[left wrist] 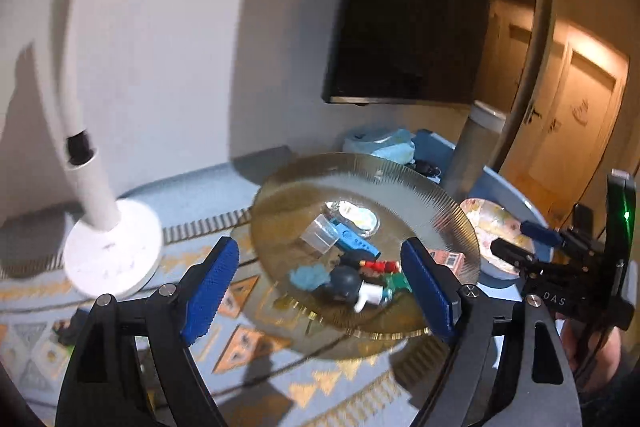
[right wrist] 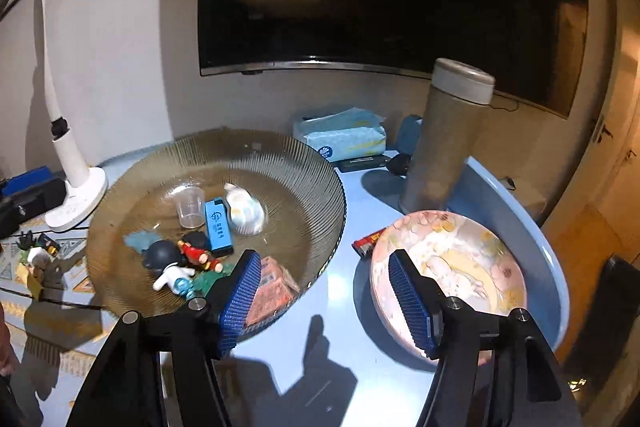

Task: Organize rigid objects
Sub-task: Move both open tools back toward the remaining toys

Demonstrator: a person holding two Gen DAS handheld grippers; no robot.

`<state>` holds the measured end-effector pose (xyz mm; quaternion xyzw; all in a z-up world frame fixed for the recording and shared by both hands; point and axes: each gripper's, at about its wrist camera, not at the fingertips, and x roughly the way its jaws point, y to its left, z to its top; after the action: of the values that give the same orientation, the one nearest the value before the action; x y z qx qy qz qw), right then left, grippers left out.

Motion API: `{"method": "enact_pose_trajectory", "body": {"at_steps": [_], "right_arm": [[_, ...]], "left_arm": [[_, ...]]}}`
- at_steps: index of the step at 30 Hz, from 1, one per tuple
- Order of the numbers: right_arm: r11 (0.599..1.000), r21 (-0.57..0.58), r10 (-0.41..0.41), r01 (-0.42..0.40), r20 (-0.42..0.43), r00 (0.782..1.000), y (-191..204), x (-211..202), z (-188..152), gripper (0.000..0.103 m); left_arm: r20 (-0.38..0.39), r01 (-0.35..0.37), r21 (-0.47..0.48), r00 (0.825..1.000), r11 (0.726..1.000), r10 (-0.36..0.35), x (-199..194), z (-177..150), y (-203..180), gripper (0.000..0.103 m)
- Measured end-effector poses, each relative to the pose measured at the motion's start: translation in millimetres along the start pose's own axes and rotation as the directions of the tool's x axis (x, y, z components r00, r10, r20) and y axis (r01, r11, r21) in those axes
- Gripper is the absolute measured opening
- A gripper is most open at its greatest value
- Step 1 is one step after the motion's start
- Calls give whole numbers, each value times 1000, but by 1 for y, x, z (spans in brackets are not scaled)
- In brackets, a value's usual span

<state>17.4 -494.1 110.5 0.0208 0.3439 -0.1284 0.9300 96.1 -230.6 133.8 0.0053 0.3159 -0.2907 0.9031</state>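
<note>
A wide amber ribbed glass plate (right wrist: 304,163) holds several small items: a clear cup (right wrist: 191,207), a blue lighter (right wrist: 218,227), a white wrapped piece (right wrist: 244,211), toy figures (right wrist: 176,267) and a pink box (right wrist: 274,287). In the left wrist view my left gripper (left wrist: 319,247) is open, its pads either side of the plate's (left wrist: 440,195) near part, gripping nothing. My right gripper (right wrist: 324,259) is open over bare blue tabletop, between the plate and a floral bowl (right wrist: 460,259). Its left pad overlaps the plate's rim by the pink box.
The floral bowl leans in a blue basin (right wrist: 536,243). A tall grey flask (right wrist: 444,139) stands behind it, with a tissue pack (right wrist: 344,135) further back. A red lighter (right wrist: 366,243) lies beside the bowl. A white lamp base (right wrist: 76,195) stands left, on patterned cloth (left wrist: 248,343).
</note>
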Motion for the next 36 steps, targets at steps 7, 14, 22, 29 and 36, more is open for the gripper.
{"method": "enact_pose_trajectory", "body": {"at_steps": [7, 14, 22, 29, 36], "right_arm": [[992, 13, 125, -125, 4, 992, 25, -37, -9, 66], [970, -72, 234, -232, 17, 972, 85, -71, -29, 80], [916, -157, 362, -369, -70, 930, 169, -66, -77, 80], [891, -212, 387, -403, -111, 915, 204, -38, -117, 80], [887, -171, 411, -429, -134, 902, 199, -23, -120, 82]], "left_arm": [[57, -24, -30, 998, 999, 26, -71, -15, 16, 82], [104, -85, -91, 990, 992, 94, -138, -52, 41, 85], [25, -346, -132, 936, 929, 352, -163, -120, 88, 90], [-123, -420, -155, 906, 894, 404, -127, -180, 131, 100], [-181, -371, -260, 925, 891, 333, -118, -191, 156, 100]]}}
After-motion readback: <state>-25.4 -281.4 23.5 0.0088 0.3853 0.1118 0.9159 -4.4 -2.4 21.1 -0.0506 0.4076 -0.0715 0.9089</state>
